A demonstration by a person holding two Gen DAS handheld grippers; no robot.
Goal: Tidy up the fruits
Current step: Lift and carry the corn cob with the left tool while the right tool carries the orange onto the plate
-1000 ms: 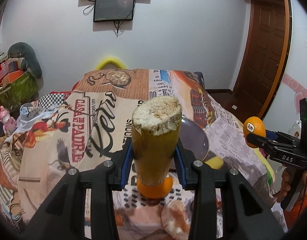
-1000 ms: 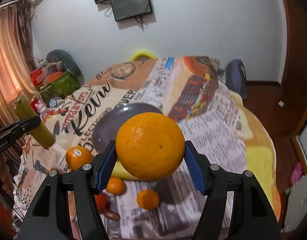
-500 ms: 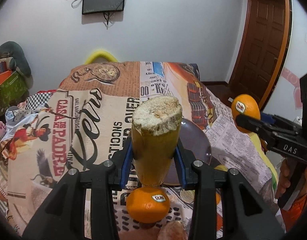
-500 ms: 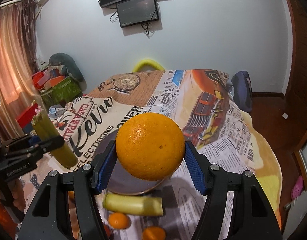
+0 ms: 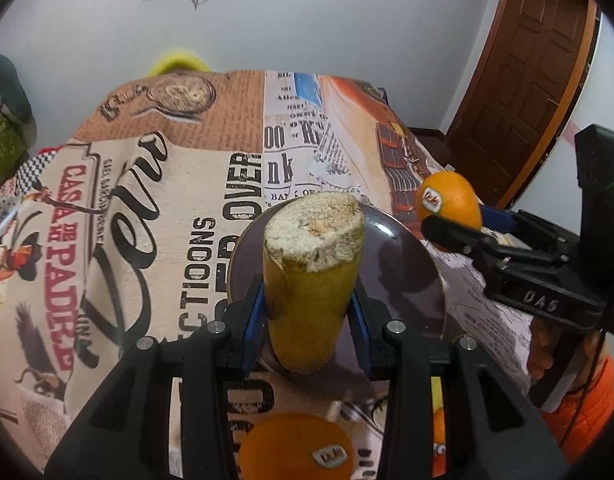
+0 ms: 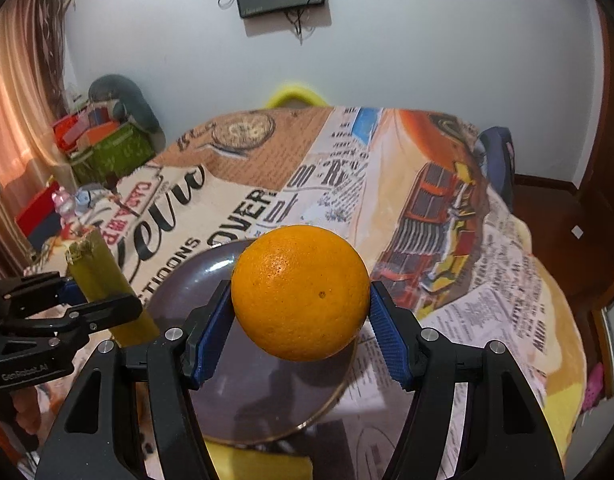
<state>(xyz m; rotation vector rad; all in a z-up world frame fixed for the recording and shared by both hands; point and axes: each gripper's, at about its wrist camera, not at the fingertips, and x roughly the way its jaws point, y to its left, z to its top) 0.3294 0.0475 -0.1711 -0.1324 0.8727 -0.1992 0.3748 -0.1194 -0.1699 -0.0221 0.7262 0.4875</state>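
My left gripper is shut on a yellow-green cane piece with a pale cut end, held over the near rim of a dark purple plate. From the right wrist view this cane piece and left gripper hang at the plate's left edge. The right gripper is shut on a large orange above the plate. In the left wrist view that orange with a sticker sits in the right gripper at the plate's right side.
A printed cloth covers the table. An orange with a sticker lies near the front edge, and a second yellow cane piece lies below the plate. A wooden door stands at right; boxes are stacked at left.
Both grippers have moved forward over the table with their loads. The plate has come under them, and the loose oranges have slid toward the bottom edge of both views.
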